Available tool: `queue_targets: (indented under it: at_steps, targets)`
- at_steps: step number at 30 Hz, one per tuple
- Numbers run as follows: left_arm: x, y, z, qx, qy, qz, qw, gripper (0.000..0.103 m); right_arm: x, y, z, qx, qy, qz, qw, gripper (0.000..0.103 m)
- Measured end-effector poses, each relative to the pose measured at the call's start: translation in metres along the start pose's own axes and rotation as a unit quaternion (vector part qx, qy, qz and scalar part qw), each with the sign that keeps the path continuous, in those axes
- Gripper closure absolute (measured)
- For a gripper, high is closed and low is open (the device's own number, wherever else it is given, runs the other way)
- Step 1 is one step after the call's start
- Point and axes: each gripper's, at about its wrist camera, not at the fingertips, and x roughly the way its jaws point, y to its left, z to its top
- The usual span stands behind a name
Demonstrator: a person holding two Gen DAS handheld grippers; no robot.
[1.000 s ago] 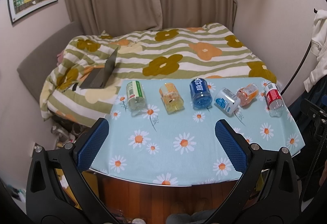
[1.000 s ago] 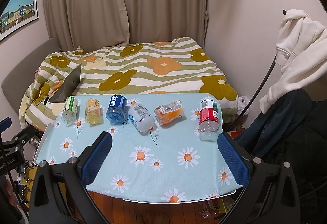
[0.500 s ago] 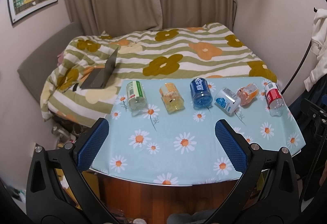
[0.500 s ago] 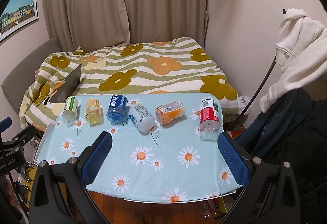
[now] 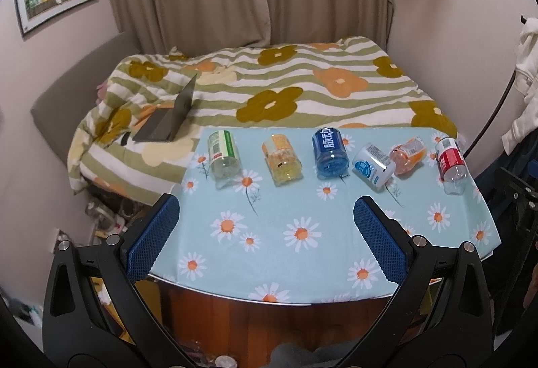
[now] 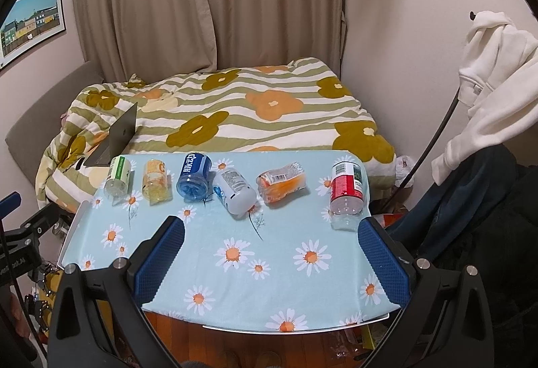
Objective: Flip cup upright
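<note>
Several plastic cups lie on their sides in a row along the far part of the table (image 5: 302,253) (image 6: 269,270): a green-label cup (image 5: 223,154) (image 6: 117,175), a yellow cup (image 5: 280,159) (image 6: 154,179), a blue cup (image 5: 331,153) (image 6: 194,177), a white cup (image 5: 373,166) (image 6: 235,191), an orange cup (image 5: 408,155) (image 6: 281,181) and a red-label cup (image 5: 452,164) (image 6: 346,190). My left gripper (image 5: 267,210) hangs open over the near middle of the table, holding nothing. My right gripper (image 6: 270,228) is open too, short of the row.
A bed with a flowered quilt (image 5: 285,92) and an open laptop (image 5: 168,121) lies behind the table. White and dark clothes (image 6: 487,82) hang at the right. A black stand (image 6: 20,233) is at the left table edge. The near table edge drops to a wooden floor.
Both views have drifted slightly; the cups have not moved and both grippers stay open.
</note>
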Motion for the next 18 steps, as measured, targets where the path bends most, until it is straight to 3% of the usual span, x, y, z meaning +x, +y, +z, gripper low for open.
queue_targets:
  at_steps: [8,18]
  targets:
    - [0.03,0.022,0.013,-0.029,0.025,0.023,0.999,0.0,0.026,0.012,0.006,-0.025,0.023,0.021,0.999,0.0]
    - [0.124,0.062,0.046,-0.027,0.073,0.016,0.9968,0.0,0.084,0.048,0.022,-0.011,0.063,0.02,0.998,0.0]
